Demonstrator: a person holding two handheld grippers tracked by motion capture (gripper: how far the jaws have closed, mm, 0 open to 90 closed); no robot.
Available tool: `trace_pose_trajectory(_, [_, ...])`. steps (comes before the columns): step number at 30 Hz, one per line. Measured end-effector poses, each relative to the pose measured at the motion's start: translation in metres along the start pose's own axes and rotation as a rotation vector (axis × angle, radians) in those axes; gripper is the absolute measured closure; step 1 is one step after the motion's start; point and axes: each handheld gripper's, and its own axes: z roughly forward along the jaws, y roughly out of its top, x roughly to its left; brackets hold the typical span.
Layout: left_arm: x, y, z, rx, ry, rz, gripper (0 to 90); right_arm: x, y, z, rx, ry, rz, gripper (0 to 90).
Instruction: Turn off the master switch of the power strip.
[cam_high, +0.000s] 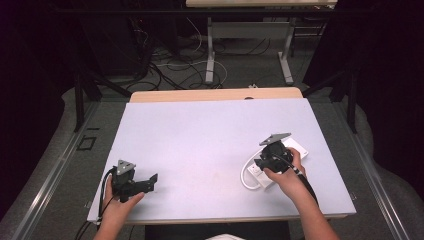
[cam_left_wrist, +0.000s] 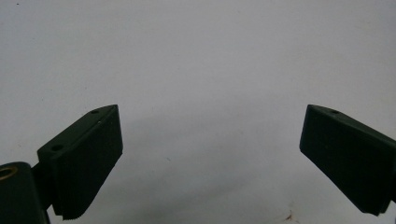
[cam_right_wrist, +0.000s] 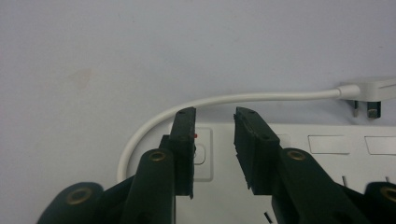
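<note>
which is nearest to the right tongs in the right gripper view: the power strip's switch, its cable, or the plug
1. Switch: on the power strip, right under the right tongs, by the left-hand jaw.
2. Cable: arcs just beyond the jaw tips, curving down the strip's left end.
3. Plug: farthest, at the upper right edge, lying on the table.

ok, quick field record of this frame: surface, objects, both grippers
surface: pale table
object: white power strip, white cable looping from its end to the plug lying on the table
left gripper: jaws wide apart, nothing between, over bare table
right gripper: jaws slightly apart, over the strip's switch end
hands: one on each gripper
</note>
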Motion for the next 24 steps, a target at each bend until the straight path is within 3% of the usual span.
trace_pose_trajectory(9, [0.0, 0.0, 0.001, -0.004, 0.001, 0.0, 6.0, 0.002, -0.003, 0.008, 0.036, 0.036, -0.003, 85.3])
trace_pose_trajectory(17, [0.0, 0.0, 0.001, 0.004, -0.004, -0.003, 6.1, 0.003, -0.006, 0.016, 0.083, 0.057, 0.007, 90.0])
trace_pose_trajectory(24, [0.0, -0.001, 0.001, -0.005, -0.002, -0.004, 6.2, 0.002, -0.009, 0.023, 0.077, 0.062, 0.016, 90.0])
